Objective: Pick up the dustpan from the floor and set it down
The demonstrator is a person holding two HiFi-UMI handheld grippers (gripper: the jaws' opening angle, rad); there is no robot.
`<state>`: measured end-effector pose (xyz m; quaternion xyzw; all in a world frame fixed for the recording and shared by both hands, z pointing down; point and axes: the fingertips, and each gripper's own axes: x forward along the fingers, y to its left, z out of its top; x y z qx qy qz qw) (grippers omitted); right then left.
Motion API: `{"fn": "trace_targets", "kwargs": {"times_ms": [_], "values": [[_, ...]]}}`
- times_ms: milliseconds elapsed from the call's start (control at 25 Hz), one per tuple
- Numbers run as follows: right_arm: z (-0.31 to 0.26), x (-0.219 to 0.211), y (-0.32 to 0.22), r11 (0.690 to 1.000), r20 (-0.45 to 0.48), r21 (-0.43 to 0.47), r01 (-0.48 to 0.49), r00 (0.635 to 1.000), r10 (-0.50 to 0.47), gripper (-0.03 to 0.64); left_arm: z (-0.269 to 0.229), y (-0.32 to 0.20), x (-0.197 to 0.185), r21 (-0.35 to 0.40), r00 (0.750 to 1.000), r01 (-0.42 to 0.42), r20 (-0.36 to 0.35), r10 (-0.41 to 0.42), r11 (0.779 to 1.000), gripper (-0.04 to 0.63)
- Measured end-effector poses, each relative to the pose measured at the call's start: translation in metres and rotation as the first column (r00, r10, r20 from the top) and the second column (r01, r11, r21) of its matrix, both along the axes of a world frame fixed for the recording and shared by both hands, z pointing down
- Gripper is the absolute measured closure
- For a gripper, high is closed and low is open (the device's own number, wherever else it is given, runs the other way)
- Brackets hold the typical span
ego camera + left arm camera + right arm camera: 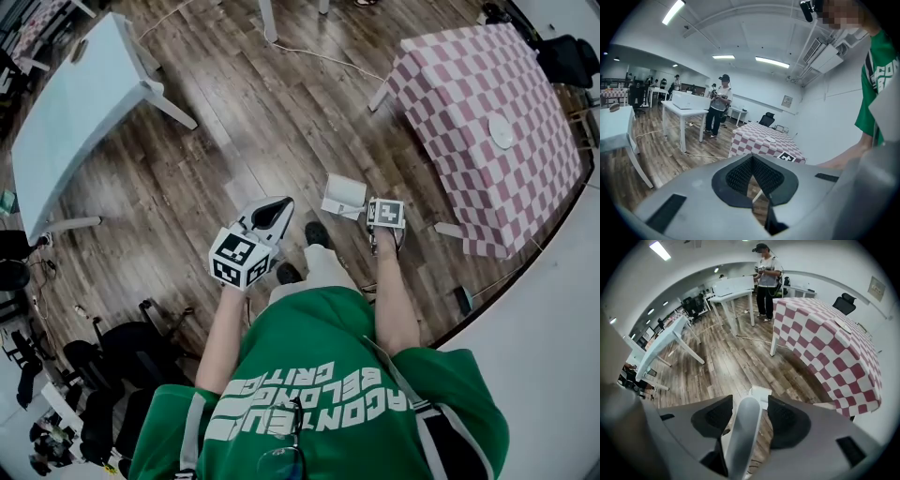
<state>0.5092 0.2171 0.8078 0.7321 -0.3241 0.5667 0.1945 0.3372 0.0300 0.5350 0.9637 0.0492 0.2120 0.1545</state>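
**Item: dustpan (343, 195), white.** Stood on the wood floor (244, 122) just ahead of the person's feet, at about 1 o'clock from them in the head view. It was near the corner of the checked table (487, 94), which lay at 2 o'clock. Its pale handle (740, 441) rose upright.

**Right gripper (749, 408).** Pointed steeply down over the dustpan. Its jaws stood wide apart with the handle between them and the pads not pressing, a gap showing at the 3 o'clock pad. Nothing was gripped.

**Left gripper (752, 161).** Held at 9 o'clock of the right one, off the floor. Its pads met at the tips, with nothing between them.

**Step in hand (judged).** Reach for the pick-up; the dustpan was not yet lifted.

**Next move calls for.** Centring the handle between the pads and closing firmly on it. Then a straight lift, keeping the pan from swinging, before setting it down.
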Motion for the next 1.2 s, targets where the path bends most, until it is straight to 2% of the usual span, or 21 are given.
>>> {"fn": "trace_targets", "kwargs": {"times_ms": [200,400,640,1040,1200], "values": [[0.032,0.005,-0.002,0.997,0.067,-0.082,0.009,0.998,-0.003,0.394,0.007,-0.01,0.012,0.002,1.0,0.003,0.028,-0.003,1.0,0.603],[0.054,0.006,-0.002,0.993,0.156,-0.119,-0.012,0.987,0.031,0.396,0.014,-0.014,0.026,-0.004,0.999,0.007,0.045,-0.007,1.0,0.603],[0.06,0.022,0.004,0.979,0.138,-0.204,-0.002,0.99,0.031,0.428,0.018,-0.014,0.037,-0.01,0.998,0.022,0.051,-0.021,1.0,0.603],[0.067,0.039,0.002,0.975,0.198,-0.221,-0.004,0.979,0.049,0.43,0.02,-0.021,0.039,-0.021,0.993,0.113,0.047,-0.112,0.993,0.603],[0.069,0.044,0.002,0.973,0.192,-0.229,-0.002,0.98,0.048,0.434,0.019,-0.024,0.034,-0.017,0.986,0.162,0.043,-0.162,0.987,0.603]]}}
